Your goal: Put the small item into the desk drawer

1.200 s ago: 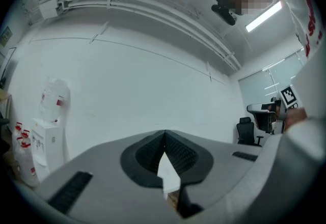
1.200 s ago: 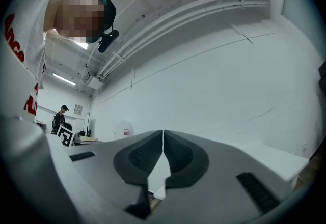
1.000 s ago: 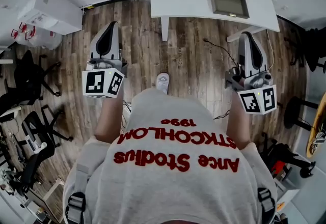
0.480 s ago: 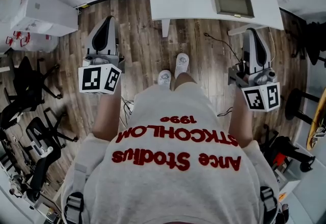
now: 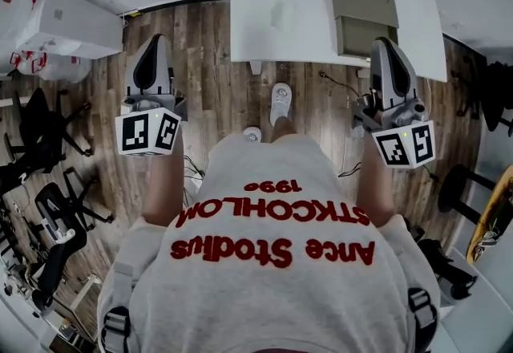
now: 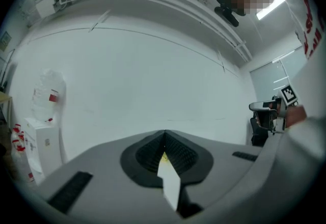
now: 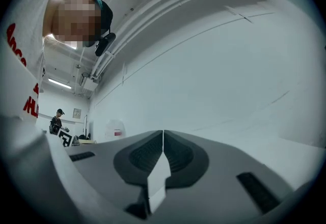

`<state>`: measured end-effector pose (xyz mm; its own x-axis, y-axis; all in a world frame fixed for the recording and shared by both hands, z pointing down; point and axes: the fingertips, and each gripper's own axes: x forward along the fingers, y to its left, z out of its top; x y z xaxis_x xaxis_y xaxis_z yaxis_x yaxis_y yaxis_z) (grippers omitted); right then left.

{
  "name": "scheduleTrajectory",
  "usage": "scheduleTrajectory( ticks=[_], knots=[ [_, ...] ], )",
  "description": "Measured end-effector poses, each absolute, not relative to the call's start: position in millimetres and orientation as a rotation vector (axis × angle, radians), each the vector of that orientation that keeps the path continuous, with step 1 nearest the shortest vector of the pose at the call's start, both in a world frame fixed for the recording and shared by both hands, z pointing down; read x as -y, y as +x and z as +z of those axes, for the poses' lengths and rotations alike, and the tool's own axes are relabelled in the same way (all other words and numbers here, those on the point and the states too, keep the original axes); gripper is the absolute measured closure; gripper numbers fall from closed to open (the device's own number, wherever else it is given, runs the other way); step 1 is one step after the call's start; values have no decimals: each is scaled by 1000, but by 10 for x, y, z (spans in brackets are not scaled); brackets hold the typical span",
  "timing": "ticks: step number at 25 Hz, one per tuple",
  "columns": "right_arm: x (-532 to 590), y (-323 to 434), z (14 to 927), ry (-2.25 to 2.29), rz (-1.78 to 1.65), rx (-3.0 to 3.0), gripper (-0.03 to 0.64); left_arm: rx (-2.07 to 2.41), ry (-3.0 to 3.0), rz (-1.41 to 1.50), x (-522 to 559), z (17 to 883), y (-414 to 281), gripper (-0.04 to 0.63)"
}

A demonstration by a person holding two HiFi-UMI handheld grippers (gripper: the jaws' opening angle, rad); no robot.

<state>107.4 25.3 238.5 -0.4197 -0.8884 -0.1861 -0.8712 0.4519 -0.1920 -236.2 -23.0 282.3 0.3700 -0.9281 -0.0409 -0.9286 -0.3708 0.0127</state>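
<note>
I read the floor (image 5: 216, 62) as matt grained wood, the worktop (image 5: 272, 14) as smooth and white; left claw (image 6: 164, 135) and right claw (image 7: 163, 134) look matt grey plastic, pads (image 6: 147, 156) ribbed black.

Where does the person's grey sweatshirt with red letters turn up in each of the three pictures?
Head view: the grey sweatshirt fills the lower middle.
Left gripper view: along the right edge.
Right gripper view: along the left edge.
Shared landmark: the white bag with red label, by the wall.
</note>
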Motion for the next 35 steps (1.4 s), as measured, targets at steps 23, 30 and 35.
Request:
scheduleTrajectory(
  ticks=[23,30,35],
  knots=[
    [1264,1561,2582,-1298,-220,-2555,609,-1976,-2426,74,1178,2827,-1956,589],
    [1384,1471,2613,-1353,-245,-2548,609,-1918,-2474,60,1471,2833,-1981,589],
    [1474,1402,2562,-1423,-221,-2537,609,-1852,-2505,72,1750,2776,-2019,589]
  ],
)
